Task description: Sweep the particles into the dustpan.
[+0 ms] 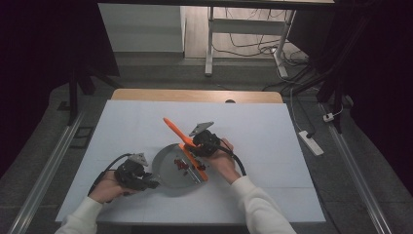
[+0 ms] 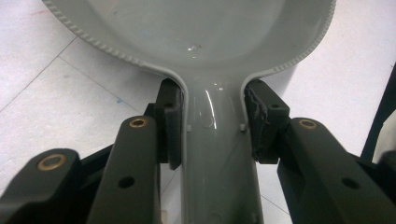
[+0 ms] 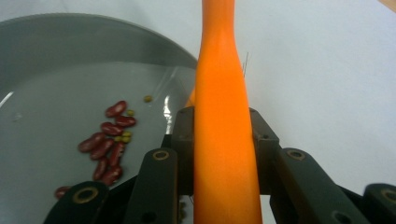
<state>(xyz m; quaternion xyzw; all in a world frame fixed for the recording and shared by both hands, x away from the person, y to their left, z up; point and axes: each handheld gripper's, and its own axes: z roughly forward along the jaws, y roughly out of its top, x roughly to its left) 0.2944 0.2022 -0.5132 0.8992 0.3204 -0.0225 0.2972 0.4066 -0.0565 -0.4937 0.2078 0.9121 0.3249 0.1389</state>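
Left tongs (image 2: 212,126) clamping grey dustpan (image 1: 168,168) handle, red beans (image 3: 105,147) inside

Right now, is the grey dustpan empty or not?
Not empty. The grey dustpan holds a small cluster of red beans and a few tiny yellowish bits beside them.

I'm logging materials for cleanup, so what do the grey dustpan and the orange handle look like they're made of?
The grey dustpan looks like moulded plastic with a smooth, slightly glossy finish: it shows soft highlights, a ribbed rim and small moulding marks on its handle. The orange handle also looks like plastic, uniformly coloured with a satin sheen, though a rubbery coating can't be excluded.
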